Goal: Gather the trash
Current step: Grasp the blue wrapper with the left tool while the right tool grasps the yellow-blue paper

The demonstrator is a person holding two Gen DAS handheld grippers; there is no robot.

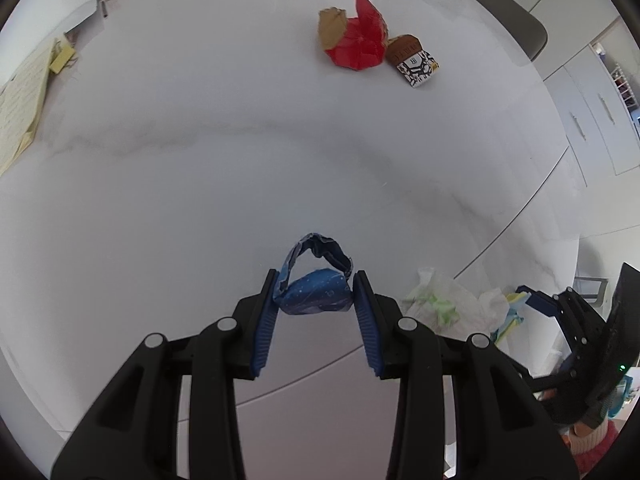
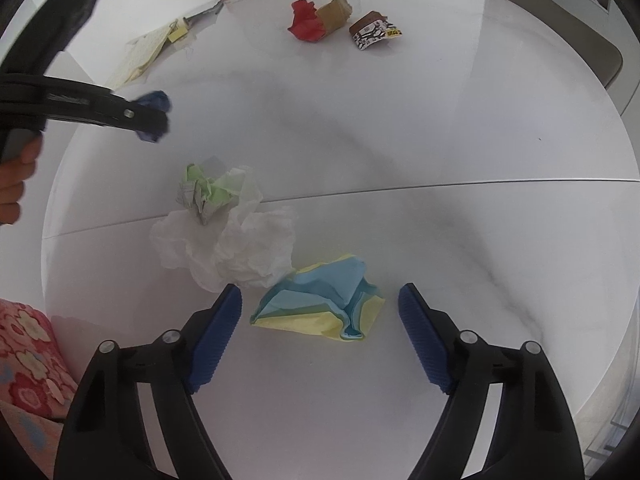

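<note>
Looking along the left gripper (image 1: 316, 300), its blue pads pinch a crumpled blue wrapper (image 1: 314, 294) clear of the white table (image 1: 240, 160). The wad's long axis runs straight across from pad to pad, and a torn loop of foil arches away from the camera. Only the wad's ends are caught, so I judge it could slip out if the hand tilts or jolts, and the loose loop could snag. Further off lie a red and brown wrapper (image 1: 356, 42) and, touching it, a patterned packet (image 1: 412, 60).

Through the right wrist camera, the right gripper (image 2: 320, 312) stands wide, its jaws flanking a crumpled blue and yellow paper (image 2: 320, 304) on the table without touching it. The paper's long axis runs across the jaw gap, slightly tilted. Closing here could press it flat or push it aside. White tissue (image 2: 240, 240) sits just beside the left pad and might get caught too; a green scrap (image 2: 206, 190) rests beyond.
</note>
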